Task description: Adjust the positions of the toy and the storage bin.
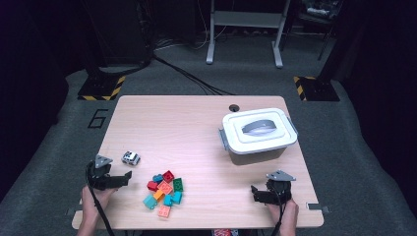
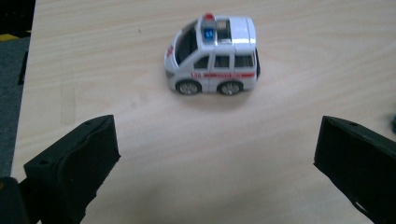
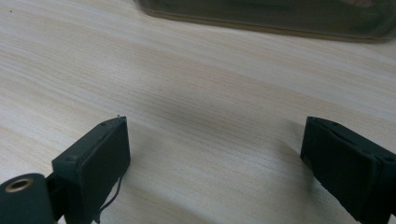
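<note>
The toy car [image 2: 212,56] stands on the table [image 1: 196,123] at twelve o'clock ahead of the left gripper [image 2: 215,154], wide open and empty; the right gripper [image 3: 215,158] gapes empty too. Blocks [image 1: 164,191] lie loose, box [image 1: 258,135] lidded: nothing packed yet

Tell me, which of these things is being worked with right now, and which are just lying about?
In hand: the toy car, standing on its wheels just ahead of the open left gripper, untouched.

Lying about: the pile of building bricks; the lidded box; the open right gripper holds nothing, over bare table.
</note>
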The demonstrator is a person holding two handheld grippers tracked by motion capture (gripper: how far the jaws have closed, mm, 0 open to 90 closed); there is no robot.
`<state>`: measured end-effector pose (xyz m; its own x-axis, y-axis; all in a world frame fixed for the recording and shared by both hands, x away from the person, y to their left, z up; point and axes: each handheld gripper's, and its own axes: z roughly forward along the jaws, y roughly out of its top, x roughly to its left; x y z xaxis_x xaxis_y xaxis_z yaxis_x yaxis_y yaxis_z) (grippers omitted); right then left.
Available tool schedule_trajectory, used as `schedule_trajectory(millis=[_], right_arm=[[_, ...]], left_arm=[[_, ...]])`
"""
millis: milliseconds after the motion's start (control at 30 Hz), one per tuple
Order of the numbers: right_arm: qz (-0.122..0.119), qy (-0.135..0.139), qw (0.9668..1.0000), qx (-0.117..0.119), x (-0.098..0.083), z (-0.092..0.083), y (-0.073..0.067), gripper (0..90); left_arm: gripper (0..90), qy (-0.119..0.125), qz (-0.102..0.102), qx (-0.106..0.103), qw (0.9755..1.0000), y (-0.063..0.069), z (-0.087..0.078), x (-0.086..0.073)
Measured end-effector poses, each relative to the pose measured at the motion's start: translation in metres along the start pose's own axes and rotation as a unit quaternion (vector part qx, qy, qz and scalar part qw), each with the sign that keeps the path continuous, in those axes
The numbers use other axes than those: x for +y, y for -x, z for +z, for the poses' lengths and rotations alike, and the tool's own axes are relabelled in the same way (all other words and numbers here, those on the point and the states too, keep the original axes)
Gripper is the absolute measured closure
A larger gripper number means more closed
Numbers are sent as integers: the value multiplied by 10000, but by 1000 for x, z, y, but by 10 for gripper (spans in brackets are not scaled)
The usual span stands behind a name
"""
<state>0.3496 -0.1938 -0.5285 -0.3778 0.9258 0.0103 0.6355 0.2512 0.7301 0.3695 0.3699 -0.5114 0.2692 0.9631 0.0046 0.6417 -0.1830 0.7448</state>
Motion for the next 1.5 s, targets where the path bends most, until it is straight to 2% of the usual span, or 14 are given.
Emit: schedule_trajectory(millis=[67, 233, 333, 433, 500, 633, 1000, 1067, 1333, 1500], right_arm=[[-11, 3, 10000, 66, 0, 0, 2, 69], [322, 52, 9992, 240, 1, -2, 9, 38], [323, 39, 9993, 159, 3, -6, 12, 36], [333, 73, 9994, 100, 8, -15, 16, 35], [339, 115, 9993, 70, 13, -23, 20, 34], [355, 151, 9993, -10, 22, -34, 29, 26], [482, 392, 9979, -189, 54, -61, 51, 0], [441, 441, 9979, -194, 60, -64, 55, 0], [565, 686, 9958, -211, 88, -70, 73, 0], [617, 733, 9950, -268, 107, -69, 84, 0]], left_arm=[[0, 16, 26, 56, 10000, 2, 0, -7], [0, -25, 73, 27, 10000, 3, 1, -18], [0, -72, 130, 8, 9999, 3, 4, -22], [0, 18, 180, 42, 9998, 4, 4, -24], [0, -65, 220, 33, 9997, 4, 4, -23], [0, -132, 55, -126, 9998, 0, 7, -23], [0, -128, 64, -134, 9998, 1, 7, -23], [0, -123, 58, -138, 9998, 1, 7, -23], [0, -127, 61, -132, 9998, 1, 7, -23], [0, -124, 55, -132, 9998, 1, 7, -23]])
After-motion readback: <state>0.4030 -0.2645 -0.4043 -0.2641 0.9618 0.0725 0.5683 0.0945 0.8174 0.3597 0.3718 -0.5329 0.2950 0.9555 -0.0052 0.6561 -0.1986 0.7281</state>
